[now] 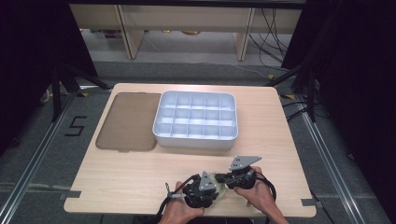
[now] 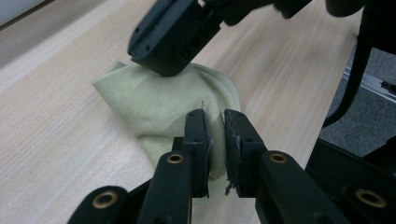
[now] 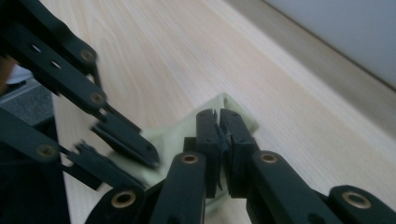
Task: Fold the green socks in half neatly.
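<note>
A small pale yellow-green cloth [image 1: 221,186] lies bunched on the wooden table [image 1: 116,177] near its front edge, between my two grippers. My left gripper [image 1: 215,188] reaches it from the left. In the left gripper view its jaws [image 2: 217,128] stand a narrow gap apart with a fold of the cloth [image 2: 163,98] pinched between them. My right gripper [image 1: 222,179] comes from the right. Its jaws [image 3: 218,126] are nearly together on the cloth's [image 3: 240,119] edge. Each gripper view also shows the other gripper close by, on the same cloth.
A white tray [image 1: 196,141] with several compartments stands mid-table, beyond the grippers. A brown translucent lid [image 1: 128,121] lies flat to its left. The table's front edge runs just below the hands. Bare wood stretches to the left of the grippers.
</note>
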### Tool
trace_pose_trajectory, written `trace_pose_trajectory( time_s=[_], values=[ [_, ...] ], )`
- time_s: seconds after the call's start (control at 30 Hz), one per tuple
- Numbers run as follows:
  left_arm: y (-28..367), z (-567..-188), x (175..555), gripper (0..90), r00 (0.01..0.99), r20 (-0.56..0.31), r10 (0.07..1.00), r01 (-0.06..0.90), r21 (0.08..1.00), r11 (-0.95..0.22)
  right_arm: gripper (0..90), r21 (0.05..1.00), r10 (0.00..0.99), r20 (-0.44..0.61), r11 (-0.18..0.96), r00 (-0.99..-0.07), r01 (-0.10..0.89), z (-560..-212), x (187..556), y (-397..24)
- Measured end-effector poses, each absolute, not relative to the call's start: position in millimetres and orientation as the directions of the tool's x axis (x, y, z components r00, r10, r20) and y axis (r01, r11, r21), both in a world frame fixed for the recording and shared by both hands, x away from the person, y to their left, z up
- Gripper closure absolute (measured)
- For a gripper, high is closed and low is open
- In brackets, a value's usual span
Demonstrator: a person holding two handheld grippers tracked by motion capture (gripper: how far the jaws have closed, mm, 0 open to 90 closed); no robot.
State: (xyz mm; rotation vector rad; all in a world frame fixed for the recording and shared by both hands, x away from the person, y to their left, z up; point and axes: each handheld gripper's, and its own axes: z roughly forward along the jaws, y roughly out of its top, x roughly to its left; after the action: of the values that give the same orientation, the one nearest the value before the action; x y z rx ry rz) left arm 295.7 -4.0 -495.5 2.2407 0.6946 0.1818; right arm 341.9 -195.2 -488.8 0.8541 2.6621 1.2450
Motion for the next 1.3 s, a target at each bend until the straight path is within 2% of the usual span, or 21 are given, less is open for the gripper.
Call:
trace_pose_trajectory(
  time_s=[0.23, 0.43, 0.53, 0.67, 1.0, 1.03, 1.3],
  values=[
    [-1.2, -494.9, 296.5, 74.5, 0.837, -0.119, 0.535, 0.442, 0.724, -0.529, 86.9, 0.72, 0.516, 0.145, 0.53, -0.844, 0.447, -492.9, 345.4, -197.7],
    [7.7, -481.2, 298.9, 67.1, 0.821, -0.22, 0.526, 0.489, 0.747, -0.451, 87.0, 0.721, 0.522, 0.141, 0.528, -0.841, 0.449, -494.1, 346.1, -197.8],
    [15.5, -473.5, 301.2, 69.8, 0.827, -0.212, 0.52, 0.478, 0.753, -0.452, 87.0, 0.719, 0.523, 0.151, 0.524, -0.839, 0.456, -494.7, 345.7, -198.7],
    [17.9, -471.3, 300.9, 80.8, 0.833, -0.206, 0.514, 0.476, 0.741, -0.473, 87.0, 0.717, 0.524, 0.159, 0.522, -0.837, 0.463, -494.4, 344.7, -198.3],
    [4.1, -490.5, 301.1, 82.7, 0.844, -0.191, 0.501, 0.474, 0.703, -0.531, 87.0, 0.718, 0.523, 0.154, 0.523, -0.838, 0.459, -494.6, 344.1, -198.6],
    [4.2, -492.5, 302.4, 82.7, 0.855, -0.161, 0.494, 0.453, 0.694, -0.559, 87.0, 0.718, 0.523, 0.154, 0.523, -0.838, 0.459, -494.6, 344.1, -198.6],
    [0.4, -496.0, 299.5, 83.2, 0.858, -0.121, 0.499, 0.432, 0.694, -0.576, 85.9, 0.722, 0.527, 0.154, 0.518, -0.836, 0.459, -494.5, 344.7, -199.7]
  ],
)
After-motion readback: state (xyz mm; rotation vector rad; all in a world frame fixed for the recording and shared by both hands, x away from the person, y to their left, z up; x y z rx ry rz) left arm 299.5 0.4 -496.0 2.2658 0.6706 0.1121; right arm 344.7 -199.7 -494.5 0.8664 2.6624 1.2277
